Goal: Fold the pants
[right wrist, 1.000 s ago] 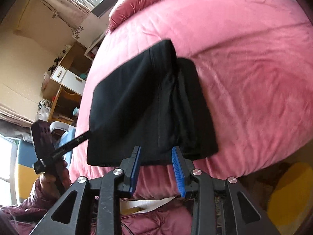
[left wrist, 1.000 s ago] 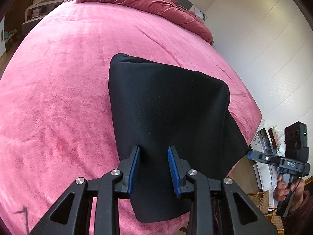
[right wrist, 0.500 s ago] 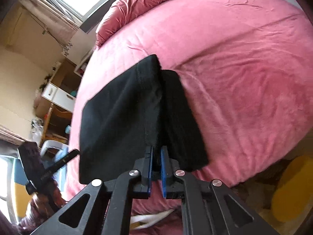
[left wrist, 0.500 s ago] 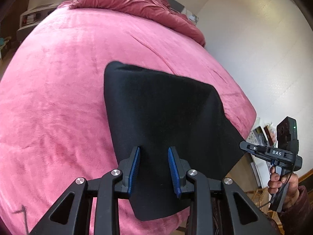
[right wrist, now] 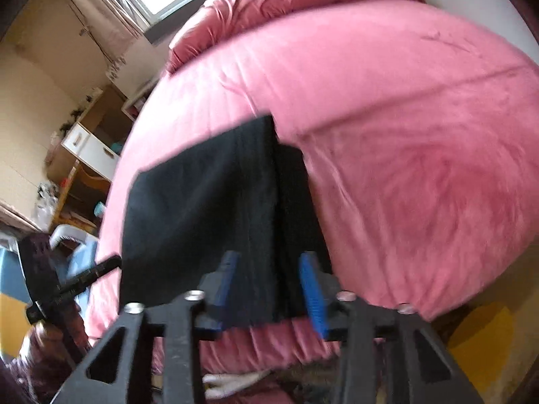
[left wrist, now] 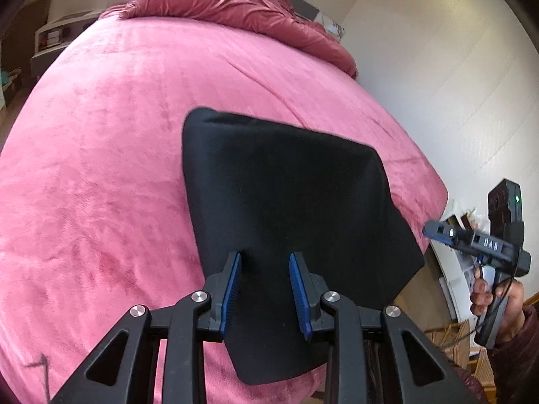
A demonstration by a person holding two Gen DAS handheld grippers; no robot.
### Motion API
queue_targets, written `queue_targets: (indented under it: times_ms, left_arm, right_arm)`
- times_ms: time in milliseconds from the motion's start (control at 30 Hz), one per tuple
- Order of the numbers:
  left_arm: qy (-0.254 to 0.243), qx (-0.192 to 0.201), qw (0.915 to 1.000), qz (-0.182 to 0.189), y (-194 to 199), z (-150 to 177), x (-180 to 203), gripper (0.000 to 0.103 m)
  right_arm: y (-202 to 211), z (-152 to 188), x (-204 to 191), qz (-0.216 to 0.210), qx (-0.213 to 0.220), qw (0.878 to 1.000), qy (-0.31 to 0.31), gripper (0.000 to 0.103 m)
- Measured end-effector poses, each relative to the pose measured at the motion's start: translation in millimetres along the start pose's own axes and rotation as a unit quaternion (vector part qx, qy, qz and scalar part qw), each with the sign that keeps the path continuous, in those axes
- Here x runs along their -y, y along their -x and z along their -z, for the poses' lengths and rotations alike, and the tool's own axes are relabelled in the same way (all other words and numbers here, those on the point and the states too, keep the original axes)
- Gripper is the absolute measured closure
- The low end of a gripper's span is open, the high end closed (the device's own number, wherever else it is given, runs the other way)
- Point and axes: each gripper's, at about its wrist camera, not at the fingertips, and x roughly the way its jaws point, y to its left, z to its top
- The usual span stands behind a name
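Black pants (left wrist: 286,185) lie folded into a thick rectangle near the foot edge of a pink bed (left wrist: 101,134). My left gripper (left wrist: 265,257) hovers open over the pants' near edge, its blue pads apart and pressing on nothing. The right gripper (right wrist: 268,257) also hangs over the near edge of the pants (right wrist: 202,202). Its jaws are opening and the cloth lies below them, not pinched. This view is blurred. A layered fold edge runs down the right side of the pants. Each gripper shows in the other's view: the right gripper (left wrist: 434,230), the left gripper (right wrist: 107,264).
A rumpled pink duvet (left wrist: 219,3) is bunched at the bed's head. A white wall runs along the right. A desk with white drawers (right wrist: 91,148) and clutter stand left of the bed. A hand (left wrist: 485,296) holds the right gripper's handle beyond the mattress corner.
The right gripper's jaws went from partly apart to shut, then came apart again, and it drew back a little from the pants. The left gripper kept still and open.
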Motion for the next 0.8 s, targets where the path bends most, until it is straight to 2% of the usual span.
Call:
queue_targets:
  times_ms: [167, 267, 400, 467, 500, 567, 600, 633, 800]
  left_arm:
    - [-0.02, 0.022, 0.9973, -0.067, 10, -11, 0, 0.073]
    - [-0.032, 0.032, 0.9946, -0.094, 13, -15, 3, 0.071]
    - [-0.038, 0.034, 0.9928, -0.109, 12, -20, 4, 0.069]
    - [-0.04, 0.034, 0.992, -0.114, 9, -21, 5, 0.069]
    - [-0.042, 0.034, 0.9917, -0.117, 7, -21, 5, 0.069]
    - [-0.043, 0.032, 0.9911, -0.122, 4, -23, 5, 0.069]
    - [-0.043, 0.032, 0.9909, -0.123, 2, -23, 6, 0.069]
    - [-0.043, 0.031, 0.9906, -0.126, 1, -24, 6, 0.069]
    - [-0.041, 0.025, 0.9902, -0.131, -6, -29, 3, 0.069]
  right_arm:
    - [-32, -39, -18, 0.01, 0.013, 1.0, 0.008, 0.055]
    - [-59, -58, -20, 0.019, 0.005, 1.0, -0.004, 0.055]
    - [-81, -67, -16, 0.019, -0.006, 1.0, -0.021, 0.055]
    - [-85, -67, -17, 0.022, -0.009, 1.0, -0.011, 0.063]
    - [-86, -66, -18, 0.023, -0.01, 1.0, -0.005, 0.076]
    - [-83, -65, -18, 0.02, -0.007, 1.0, 0.006, 0.085]
    - [-81, -66, -19, 0.022, -0.005, 1.0, 0.011, 0.093]
    - [-79, -66, -19, 0.028, -0.001, 0.999, 0.018, 0.096]
    - [-82, -65, -16, 0.036, -0.006, 0.999, 0.031, 0.097]
